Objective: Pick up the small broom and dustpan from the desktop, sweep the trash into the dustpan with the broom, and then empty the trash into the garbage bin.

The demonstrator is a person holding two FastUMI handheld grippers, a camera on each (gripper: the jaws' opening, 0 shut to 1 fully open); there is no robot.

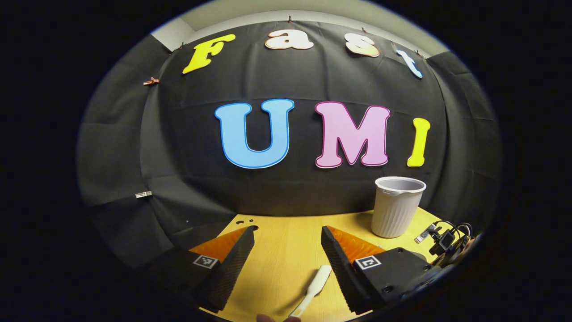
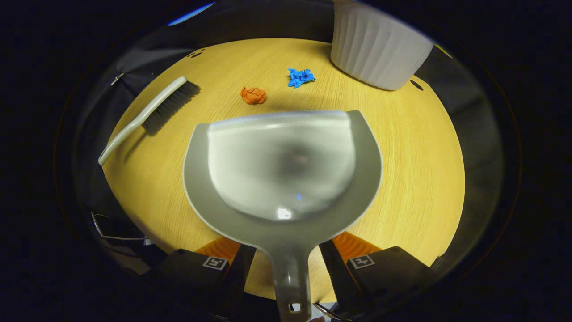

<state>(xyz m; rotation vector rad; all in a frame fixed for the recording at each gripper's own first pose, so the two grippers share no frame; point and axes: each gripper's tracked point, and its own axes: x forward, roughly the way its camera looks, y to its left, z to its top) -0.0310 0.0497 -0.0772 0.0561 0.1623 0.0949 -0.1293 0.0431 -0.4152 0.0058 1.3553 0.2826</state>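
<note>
Dustpan (image 2: 286,179) mid-frame in right gripper view, handle between right gripper (image 2: 288,257) fingers; contact unclear. Broom (image 2: 147,116) upper left on desk (image 2: 415,179). Left gripper (image 1: 288,250) open, above broom handle.

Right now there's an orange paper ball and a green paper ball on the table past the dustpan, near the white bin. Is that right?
Almost. The second scrap is blue, not green. The right gripper view shows the orange paper ball and a blue paper ball on the table past the dustpan, near the white bin.
</note>
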